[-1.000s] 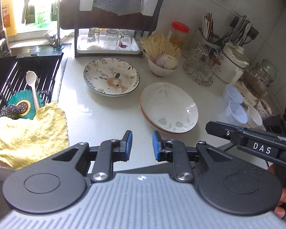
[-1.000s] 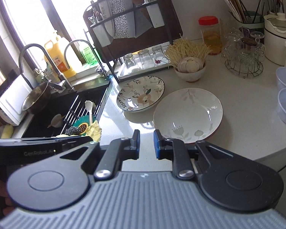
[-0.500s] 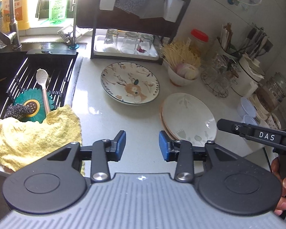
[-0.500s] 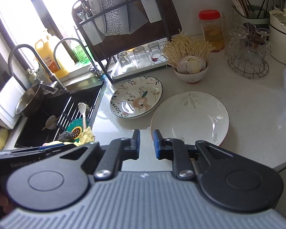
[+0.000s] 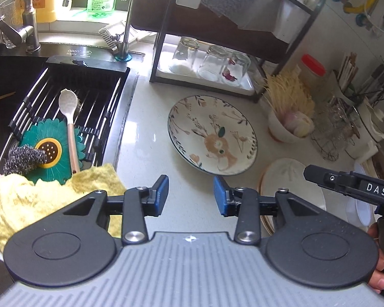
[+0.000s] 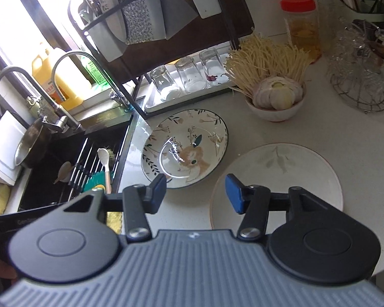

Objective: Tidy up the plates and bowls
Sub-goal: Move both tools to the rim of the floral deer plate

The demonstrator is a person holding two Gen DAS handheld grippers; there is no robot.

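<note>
Both tongs have opened wider and come closer: left tongs [image 5: 191, 195] and right tongs [image 6: 195, 192] gape empty. Round flowery rabbit plate [image 6: 185, 149] sits beside plain white leaf plate [image 6: 281, 176] on the pale surface [image 5: 146, 138], apart, probably waiting for stacking

Strong daylight enters from the window [image 6: 18, 25] behind the sink, upper left in both views; panes are blown out to white in the right wrist view. Glare streaks the table [image 5: 146, 138] beside the sink edge, and a bright ring reflection sits on the patterned plate [image 6: 184, 151]. The dish rack [image 6: 166, 25] reads as a dark backlit mass. Soft shadows fall toward the camera. Heavy fisheye bending curves faucets and rack posts near the borders. Right edge of the left wrist view is smeared and soft around the glassware [image 5: 338, 128]; centre stays sharp.
</note>
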